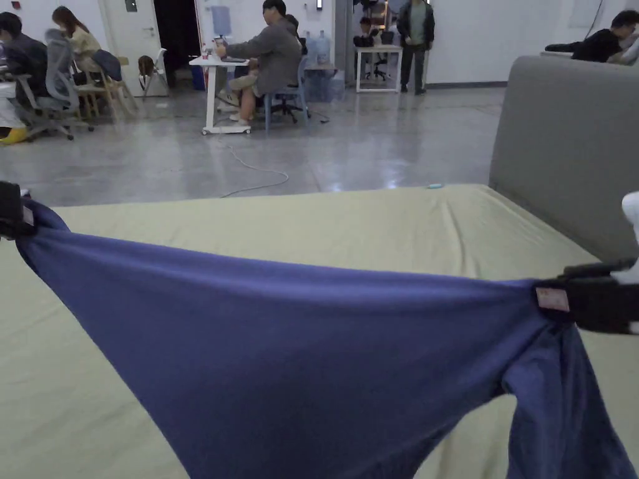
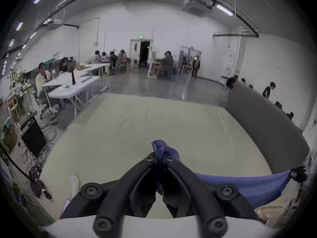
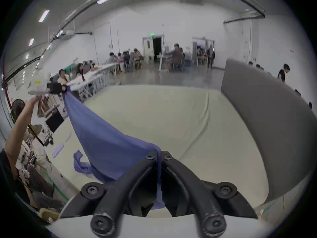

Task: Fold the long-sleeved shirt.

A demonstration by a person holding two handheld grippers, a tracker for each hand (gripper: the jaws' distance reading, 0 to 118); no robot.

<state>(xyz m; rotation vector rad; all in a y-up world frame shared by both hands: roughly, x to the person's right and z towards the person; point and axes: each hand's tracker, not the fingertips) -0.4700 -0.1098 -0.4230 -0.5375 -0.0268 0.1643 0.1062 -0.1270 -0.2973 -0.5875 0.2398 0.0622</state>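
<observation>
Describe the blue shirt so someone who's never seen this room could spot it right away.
Find the wide pale yellow-green cloth surface beside the grey padded panel. Above it hangs the dark blue long-sleeved cotton shirt, stretched between the left hand-held gripper and the right hand-held gripper; nothing else here is blue fabric held aloft.

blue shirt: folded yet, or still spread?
Spread, not folded. The blue long-sleeved cloth shirt hangs stretched between the left gripper and right gripper, above the pale green bed sheet, one sleeve dangling.

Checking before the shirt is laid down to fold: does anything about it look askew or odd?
The blue shirt hangs stretched between the left tool and right tool, sagging mid-air above the bed. One sleeve dangles crumpled below. Nothing looks damaged.
</observation>
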